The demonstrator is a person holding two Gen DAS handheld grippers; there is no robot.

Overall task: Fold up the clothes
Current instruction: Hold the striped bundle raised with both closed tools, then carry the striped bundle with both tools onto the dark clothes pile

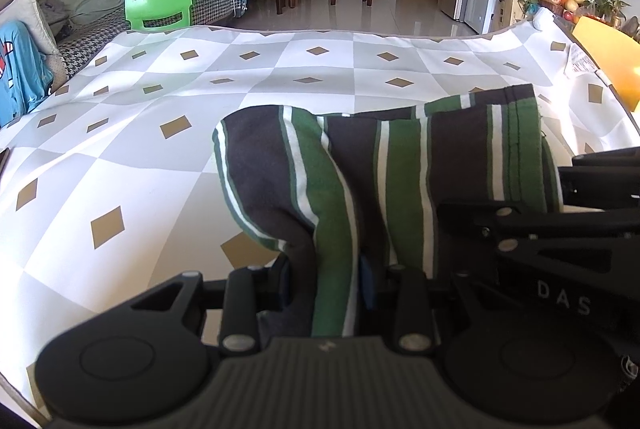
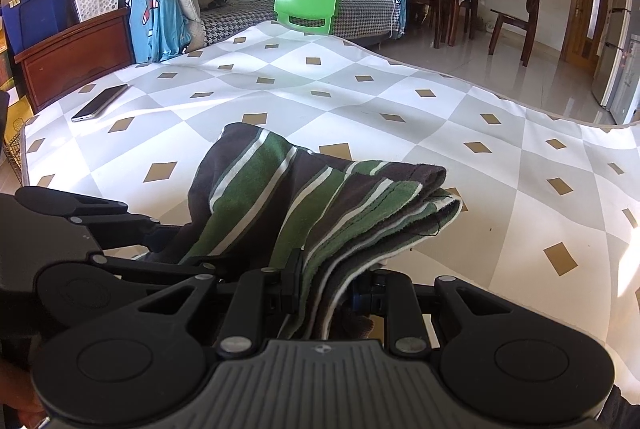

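Both sets of jaws are closed on the same garment. The left gripper (image 1: 324, 281) pinches a narrow gather of a striped shirt (image 1: 360, 169), dark brown, green and white. The right gripper (image 2: 336, 289) clamps a thicker stack of the shirt's layered edges, several hems visible one on top of another. The two grippers sit close together, side by side, each visible at the edge of the other's view.

Beyond the jaws, the shirt is a compact, already folded bundle, partly lifted at the held end, its far end sagging toward the desk (image 1: 160, 157), which is covered with a white and grey checked cloth with tan diamonds. A phone (image 2: 100, 102) lies well apart on the far left of the cloth.

Risks, as a judgement: the right grip holds many layers, so an inner layer could slip out and spoil the fold. The left grip catches only a thin pinch, which could pull free if the hands draw apart. The loose far end may flop open or crease when set down. Dragging the bundle could also rumple the cloth.
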